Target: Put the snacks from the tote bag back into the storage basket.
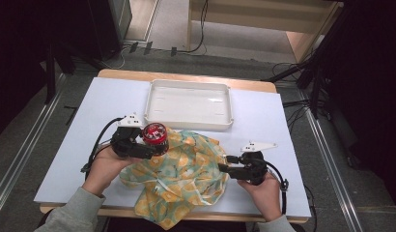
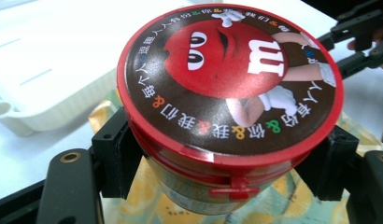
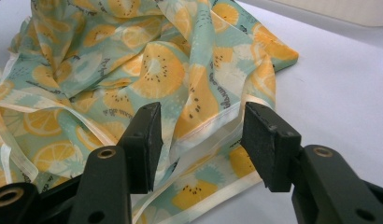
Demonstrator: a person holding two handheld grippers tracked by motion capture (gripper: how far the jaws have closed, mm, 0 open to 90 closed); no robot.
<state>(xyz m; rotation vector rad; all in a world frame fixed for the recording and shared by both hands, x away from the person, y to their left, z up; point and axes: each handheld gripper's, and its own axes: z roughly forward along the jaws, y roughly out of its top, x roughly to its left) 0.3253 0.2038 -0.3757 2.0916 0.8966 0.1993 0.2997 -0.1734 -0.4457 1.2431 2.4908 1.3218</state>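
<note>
A white-topped table (image 1: 61, 159) is carrying everything, with a wooden edge showing along its far side. At the back of it a shallow white tray (image 1: 189, 104) is sitting, its near rim just beyond the cloth. In front of the tray a crumpled cloth (image 1: 179, 176), pale green with an orange fruit-slice print and cream hems, is lying bunched across the middle of the table and hanging over the near edge.

The left gripper (image 1: 147, 145), held in the person's left hand (image 1: 103, 169), is clamping a round candy tub (image 1: 154, 135) by its sides just under the red rim. The tub is sitting tilted over the far left corner of the cloth, close to the tray's near left corner. In the left gripper view the tub (image 2: 229, 93) is showing a brown lid with a red cartoon character, and the jaws are pressing on either side of it.

The right gripper (image 1: 225, 164), in the person's right hand (image 1: 263, 191), is pointing at the cloth's right edge. In the right gripper view its jaws are standing apart, straddling a folded hem of the cloth (image 3: 147, 79) without pinching it.
</note>
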